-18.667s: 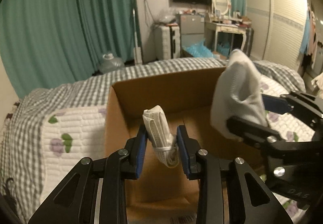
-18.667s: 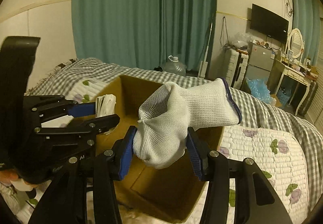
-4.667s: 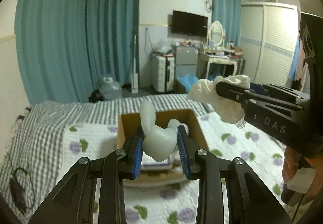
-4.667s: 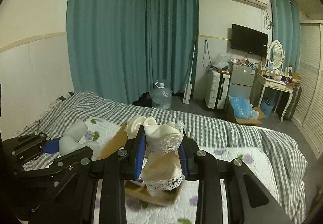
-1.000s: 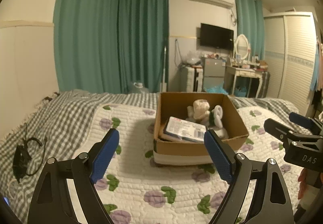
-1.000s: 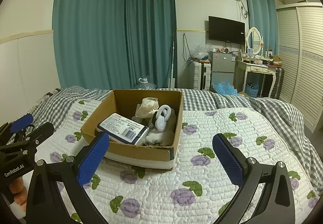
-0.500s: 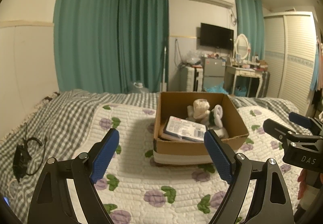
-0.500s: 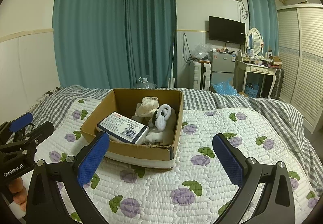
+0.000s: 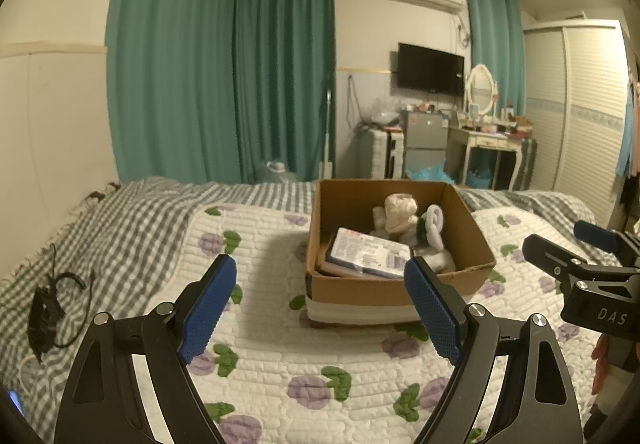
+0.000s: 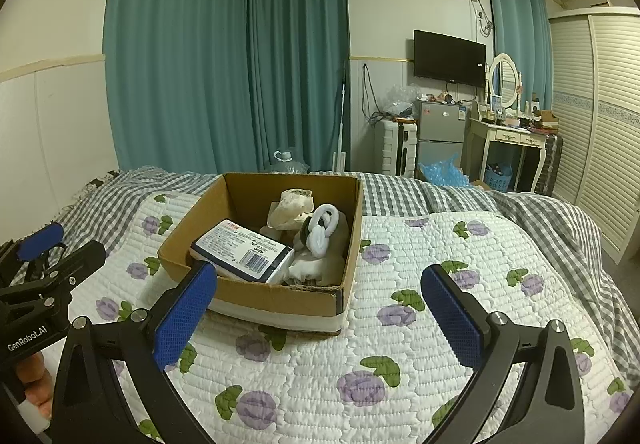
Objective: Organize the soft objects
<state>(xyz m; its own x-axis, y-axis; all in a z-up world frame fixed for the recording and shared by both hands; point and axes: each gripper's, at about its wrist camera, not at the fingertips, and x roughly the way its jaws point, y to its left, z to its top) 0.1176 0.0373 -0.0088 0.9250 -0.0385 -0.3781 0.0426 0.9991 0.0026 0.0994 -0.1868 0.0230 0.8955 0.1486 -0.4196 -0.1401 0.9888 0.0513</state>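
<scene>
You hold the left gripper and right gripper spread and empty, near of the cardboard box, likely because the soft items already sit inside it.

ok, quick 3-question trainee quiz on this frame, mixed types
1. True or false: the left gripper and the right gripper are both open and empty.
2. Where does the flat printed packet lie? A) on the quilt B) in the cardboard box C) between the right gripper's fingers
3. Fill in: the box rests on a quilt printed with ____ flowers.

Key: 1 true; 2 B; 3 purple.
</scene>
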